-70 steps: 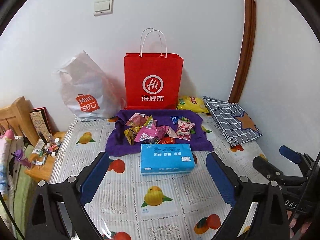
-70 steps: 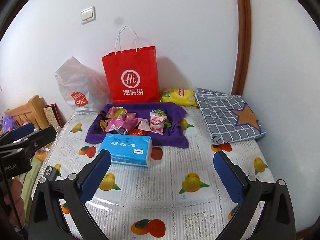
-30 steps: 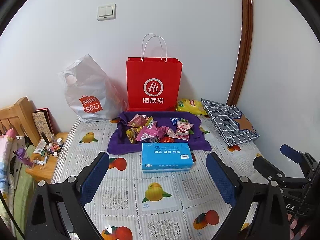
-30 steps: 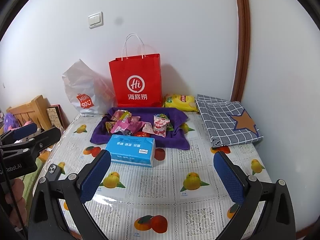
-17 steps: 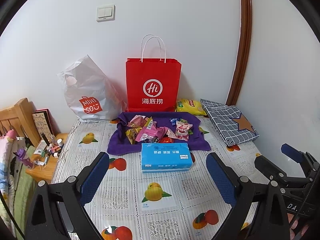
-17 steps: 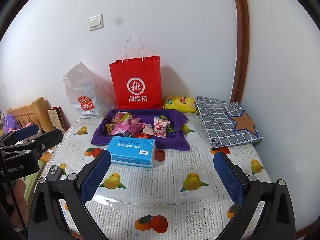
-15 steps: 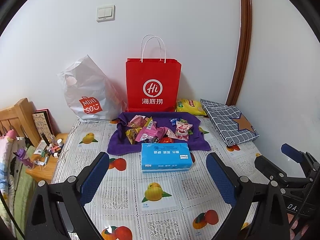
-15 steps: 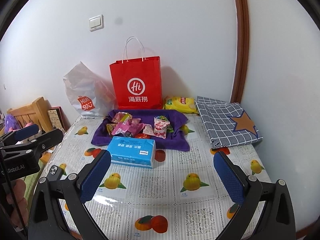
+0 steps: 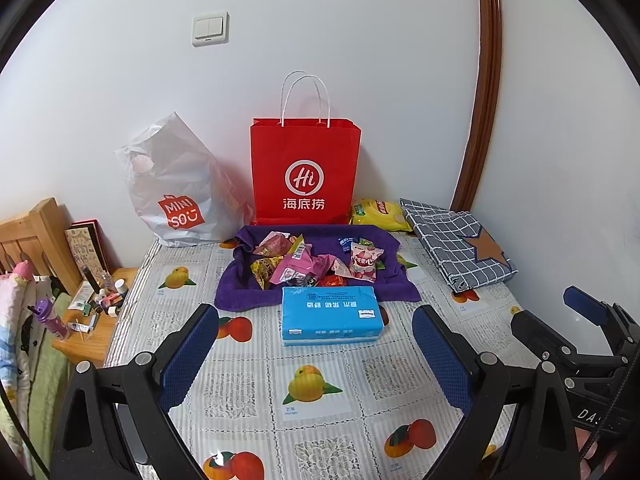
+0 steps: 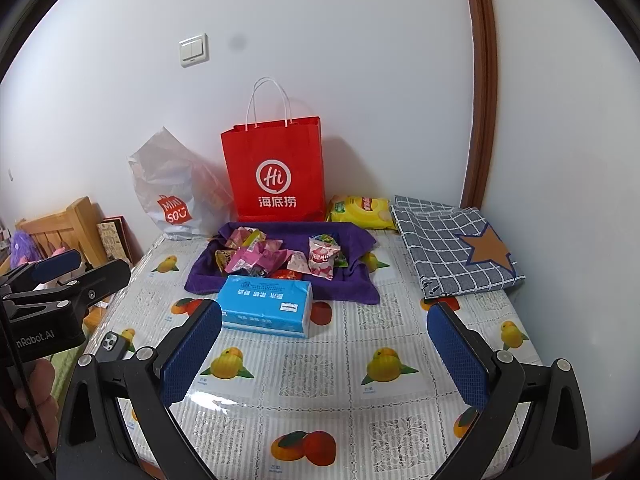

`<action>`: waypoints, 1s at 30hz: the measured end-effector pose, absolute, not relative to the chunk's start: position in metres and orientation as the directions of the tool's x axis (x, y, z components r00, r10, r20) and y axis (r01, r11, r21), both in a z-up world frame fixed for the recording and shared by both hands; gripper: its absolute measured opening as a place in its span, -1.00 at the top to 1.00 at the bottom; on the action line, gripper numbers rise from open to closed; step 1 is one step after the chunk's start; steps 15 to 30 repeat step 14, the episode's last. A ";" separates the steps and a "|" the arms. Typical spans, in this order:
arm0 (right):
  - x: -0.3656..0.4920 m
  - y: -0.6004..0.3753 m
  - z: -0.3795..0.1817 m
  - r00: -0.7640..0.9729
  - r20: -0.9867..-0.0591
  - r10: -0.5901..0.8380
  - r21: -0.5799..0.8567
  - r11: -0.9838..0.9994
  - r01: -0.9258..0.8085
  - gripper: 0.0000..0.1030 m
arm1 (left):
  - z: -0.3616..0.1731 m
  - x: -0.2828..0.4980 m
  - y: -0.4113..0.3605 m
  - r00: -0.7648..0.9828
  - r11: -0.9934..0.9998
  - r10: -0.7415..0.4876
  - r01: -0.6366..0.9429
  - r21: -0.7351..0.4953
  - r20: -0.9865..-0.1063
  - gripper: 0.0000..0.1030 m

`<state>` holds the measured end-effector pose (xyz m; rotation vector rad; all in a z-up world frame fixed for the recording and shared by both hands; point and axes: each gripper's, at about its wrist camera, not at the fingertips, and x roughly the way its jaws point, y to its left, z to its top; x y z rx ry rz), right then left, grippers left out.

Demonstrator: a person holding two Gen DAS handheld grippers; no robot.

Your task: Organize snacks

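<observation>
Nearest the cameras, the left gripper (image 9: pixel 316 360) and right gripper (image 10: pixel 324 356) hover wide open and empty above the fruit-print surface (image 9: pixel 320 424). Beyond them lies a blue tissue pack (image 9: pixel 330 315), touching the purple towel (image 9: pixel 244 292) heaped with snacks (image 9: pixel 316 266). Farthest back, a red paper bag (image 9: pixel 306 172) stands against the wall.

- Tissue pack (image 9: pixel 330 315): lies against the near edge of the purple towel (image 9: pixel 240 288), blocking the straight approach.
- Left and right of the pack: bare tablecloth (image 9: pixel 248 384).
- Behind the pack, past the towel: red paper bag (image 9: pixel 305 172) stands upright against the wall.
</observation>
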<state>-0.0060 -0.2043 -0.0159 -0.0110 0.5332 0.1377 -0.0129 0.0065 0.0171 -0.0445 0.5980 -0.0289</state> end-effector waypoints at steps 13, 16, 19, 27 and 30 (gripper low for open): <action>-0.011 -0.203 -0.013 0.857 -0.498 0.130 0.026 0.991 -0.135 -0.97 | 0.020 -0.016 0.006 0.840 0.999 -0.046 0.027 -0.044 -0.540 -0.91; -0.011 -0.203 -0.013 0.858 -0.497 0.131 0.026 0.990 -0.136 -0.97 | 0.021 -0.018 0.006 0.850 0.999 -0.040 0.027 -0.031 -0.526 -0.95; -0.011 -0.203 -0.013 0.858 -0.497 0.131 0.026 0.990 -0.136 -0.97 | 0.021 -0.018 0.006 0.850 0.999 -0.040 0.027 -0.031 -0.526 -0.95; -0.011 -0.203 -0.013 0.858 -0.497 0.131 0.026 0.990 -0.136 -0.97 | 0.021 -0.018 0.006 0.850 0.999 -0.040 0.027 -0.031 -0.526 -0.95; -0.011 -0.203 -0.013 0.858 -0.497 0.131 0.026 0.990 -0.136 -0.97 | 0.021 -0.018 0.006 0.850 0.999 -0.040 0.027 -0.031 -0.526 -0.95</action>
